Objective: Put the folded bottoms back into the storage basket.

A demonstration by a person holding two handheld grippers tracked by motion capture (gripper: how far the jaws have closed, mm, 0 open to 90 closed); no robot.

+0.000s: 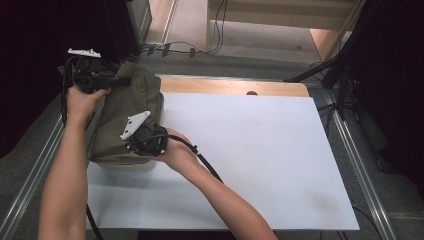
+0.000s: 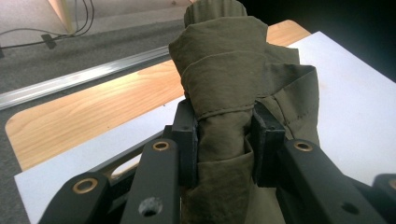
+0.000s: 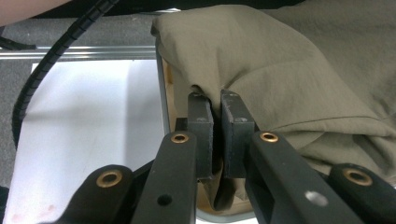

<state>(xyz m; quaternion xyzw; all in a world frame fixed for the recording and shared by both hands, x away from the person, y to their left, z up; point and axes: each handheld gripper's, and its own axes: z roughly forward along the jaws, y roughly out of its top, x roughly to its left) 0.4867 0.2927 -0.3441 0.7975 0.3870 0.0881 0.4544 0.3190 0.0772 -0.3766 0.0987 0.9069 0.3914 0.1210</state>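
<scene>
Both hand-held grippers clamp an olive-green cloth point(image 1: 127, 112): the left hand-held gripper point(image 2: 224, 140) pinches a thick bunch, the right hand-held gripper point(image 3: 217, 135) a thin edge over a pale container point(image 3: 163, 100). Lifting together looks like the next move.

In the high view, the cloth point(image 1: 125, 107) lies draped over a box point(image 1: 127, 164) at the left edge of the white board point(image 1: 260, 160), which covers the tabletop point(image 1: 225, 86) except for a strip along the far edge. The left tool point(image 1: 117, 80) sits at the cloth's upper left end, the right tool point(image 1: 142, 145) at its lower right edge. Cables point(image 1: 190, 47) run across the floor in the upper centre of the frame.
</scene>
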